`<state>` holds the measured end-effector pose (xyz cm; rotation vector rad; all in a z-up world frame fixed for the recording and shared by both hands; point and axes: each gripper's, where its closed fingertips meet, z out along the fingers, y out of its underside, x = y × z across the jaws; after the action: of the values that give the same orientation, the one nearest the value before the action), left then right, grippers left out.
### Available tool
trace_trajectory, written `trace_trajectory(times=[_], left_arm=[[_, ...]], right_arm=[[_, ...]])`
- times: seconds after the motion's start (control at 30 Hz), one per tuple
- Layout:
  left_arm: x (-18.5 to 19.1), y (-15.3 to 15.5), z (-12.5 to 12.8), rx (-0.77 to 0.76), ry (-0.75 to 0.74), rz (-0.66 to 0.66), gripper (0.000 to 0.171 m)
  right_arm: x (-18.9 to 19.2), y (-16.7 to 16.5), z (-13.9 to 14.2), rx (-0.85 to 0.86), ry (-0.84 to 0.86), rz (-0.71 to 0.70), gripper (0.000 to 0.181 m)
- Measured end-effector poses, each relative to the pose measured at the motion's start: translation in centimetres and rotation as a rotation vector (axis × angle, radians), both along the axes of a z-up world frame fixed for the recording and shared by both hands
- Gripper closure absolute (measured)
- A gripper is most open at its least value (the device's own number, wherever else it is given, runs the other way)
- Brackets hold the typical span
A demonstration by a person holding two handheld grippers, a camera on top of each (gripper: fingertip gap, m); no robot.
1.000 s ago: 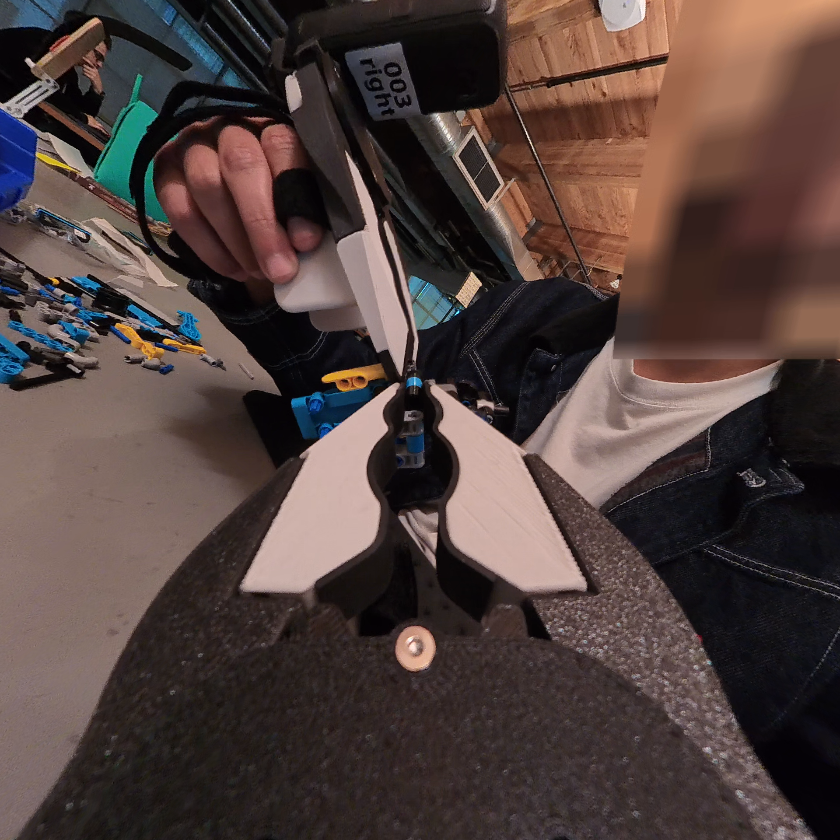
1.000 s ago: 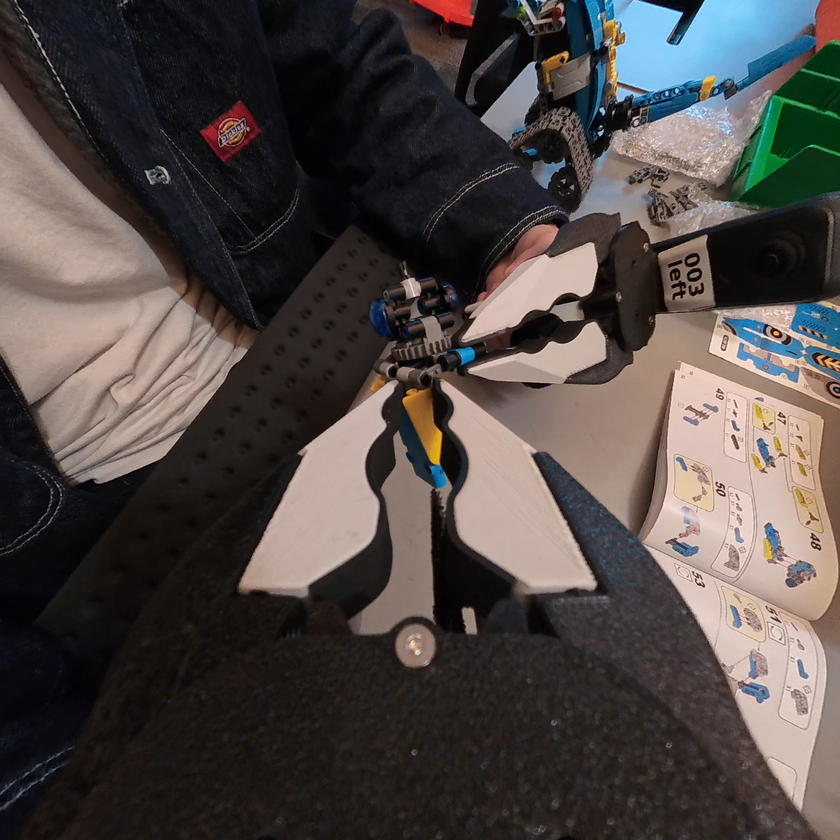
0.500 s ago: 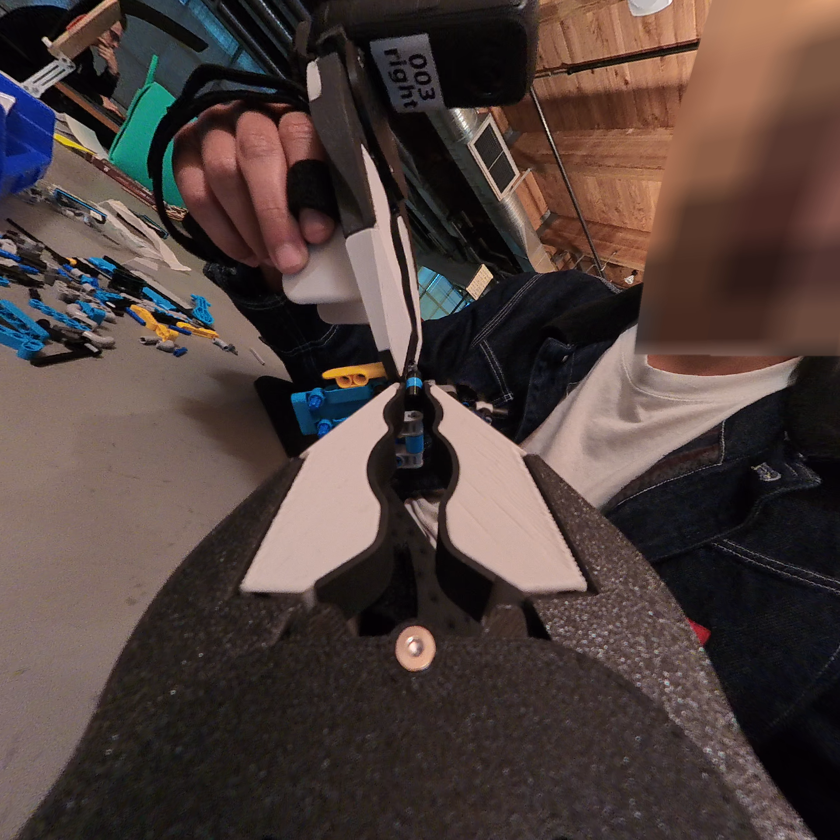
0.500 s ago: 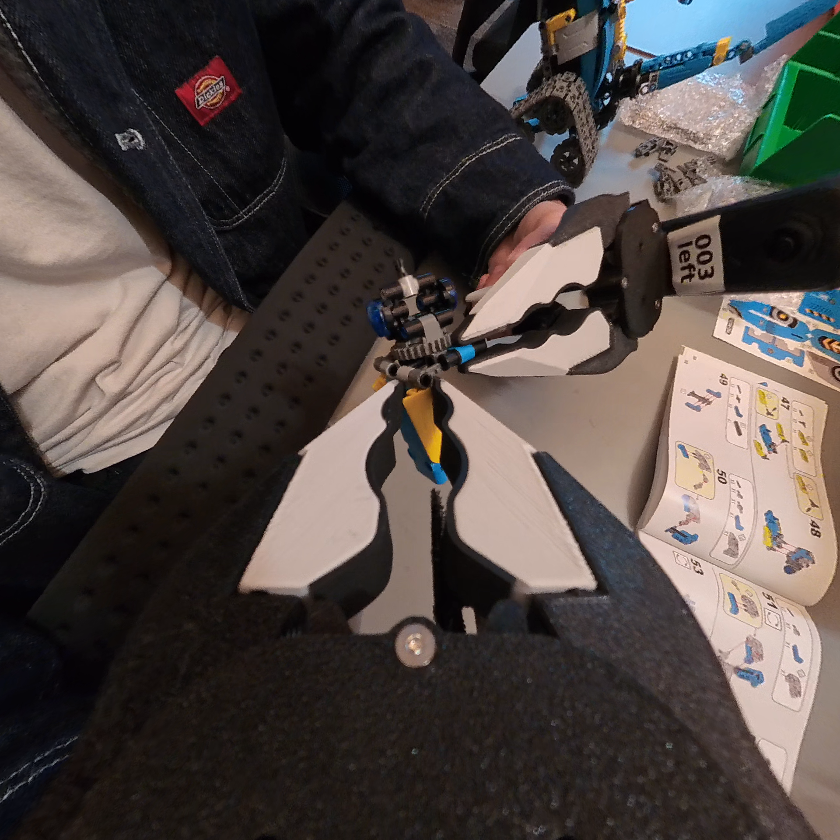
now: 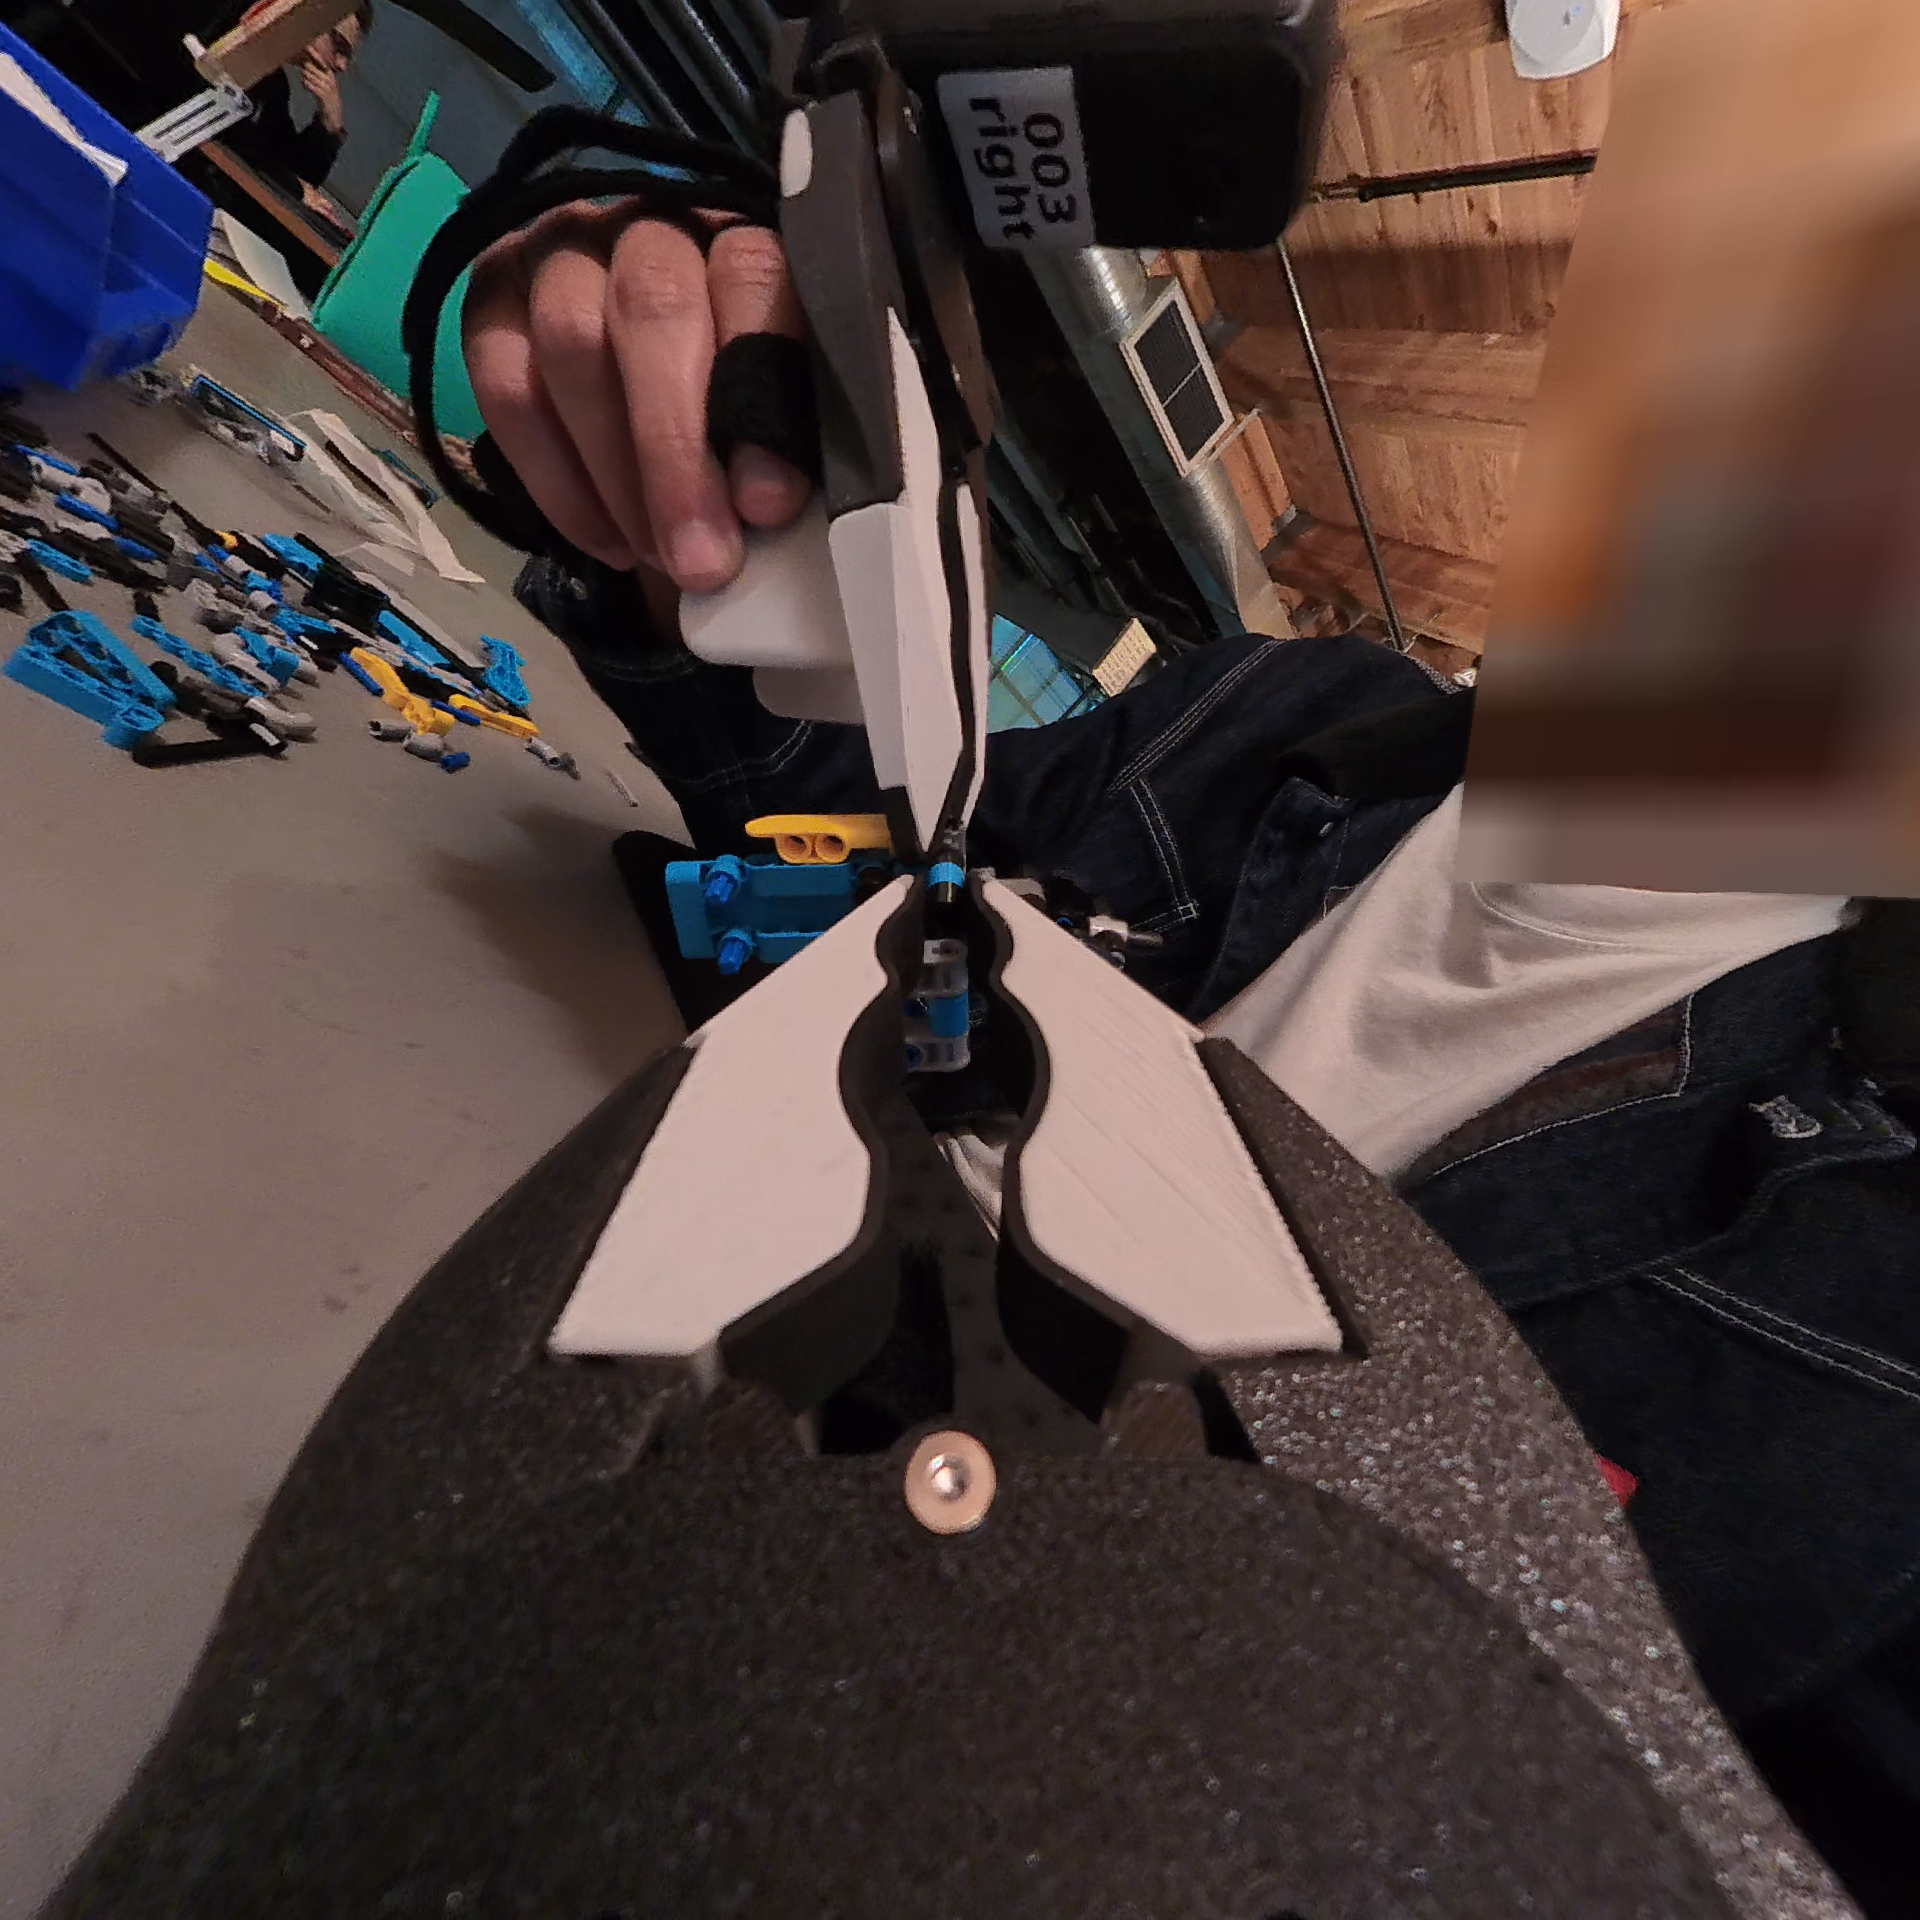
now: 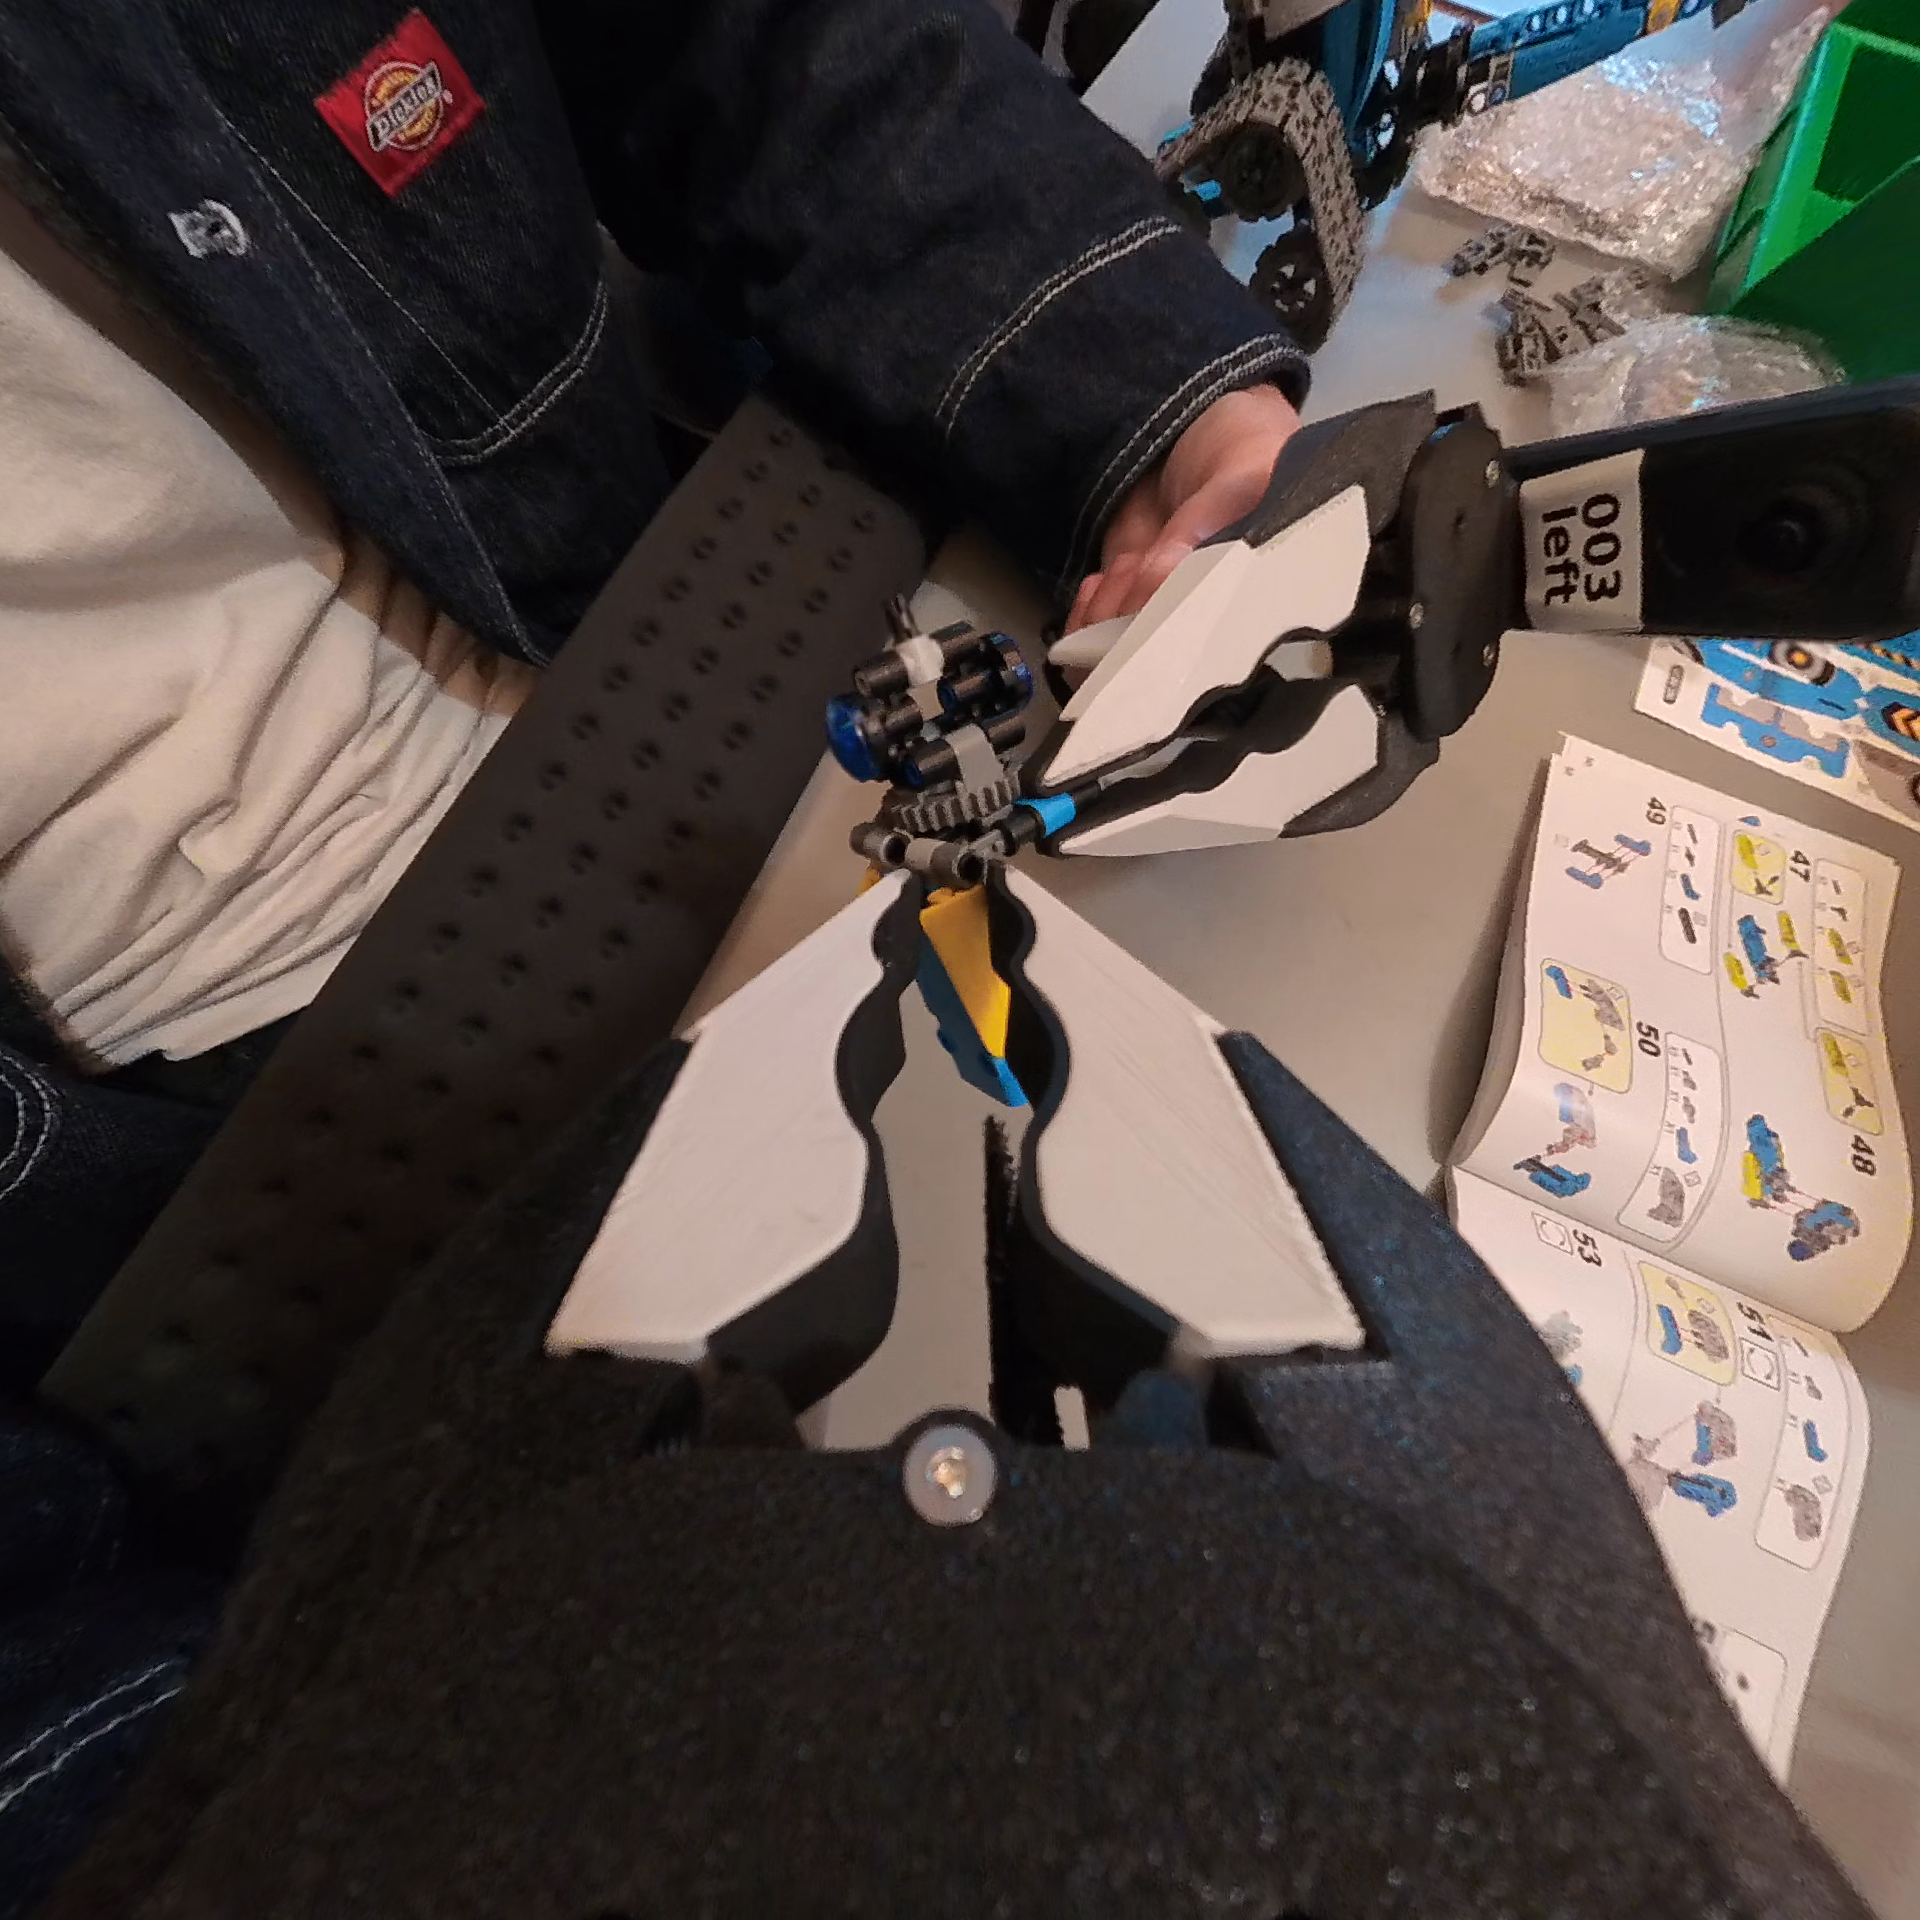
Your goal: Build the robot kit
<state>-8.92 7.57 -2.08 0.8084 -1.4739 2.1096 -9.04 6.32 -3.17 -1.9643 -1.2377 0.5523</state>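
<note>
A small brick assembly (image 6: 925,717) of black and blue pins, a grey gear and a yellow-and-blue beam (image 6: 971,966) is held in the air between both grippers, close to a person's chest. My right gripper (image 6: 948,883) is shut on the yellow-and-blue beam from below. My left gripper (image 6: 1044,821) comes in from the right and is shut on a black axle with a blue bush (image 6: 1039,814) at the assembly's side. In the left wrist view my left gripper (image 5: 940,899) pinches that axle, the right gripper (image 5: 935,831) meets it from above, and the assembly's blue part (image 5: 769,899) shows to the left.
An open instruction booklet (image 6: 1683,1039) lies on the grey table at right. A built blue tracked vehicle (image 6: 1299,156), plastic bags (image 6: 1579,177) and a green bin (image 6: 1849,208) stand farther off. A black perforated bar (image 6: 623,831) edges the table. Loose bricks (image 5: 260,644) and a blue bin (image 5: 83,260) lie at left. My left and right fingertips are right by each other.
Both grippers keep their grip on the assembly. The pair has tilted and shifted slightly, so the person's jacket and the table slide a little in both views.
</note>
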Motion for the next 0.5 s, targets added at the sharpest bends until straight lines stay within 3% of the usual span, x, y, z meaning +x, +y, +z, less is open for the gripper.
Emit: trace_trajectory(times=[0.3,0.5], left_arm=[[0.5,0.7,0.7,-0.103,0.008,0.021,0.166],[0.9,0.7,0.7,-0.016,-0.055,0.094,0.165]], right_arm=[[0.5,0.8,0.7,0.048,0.058,-0.029,0.170],[1.0,1.0,0.3,0.003,0.106,-0.067,0.169]])
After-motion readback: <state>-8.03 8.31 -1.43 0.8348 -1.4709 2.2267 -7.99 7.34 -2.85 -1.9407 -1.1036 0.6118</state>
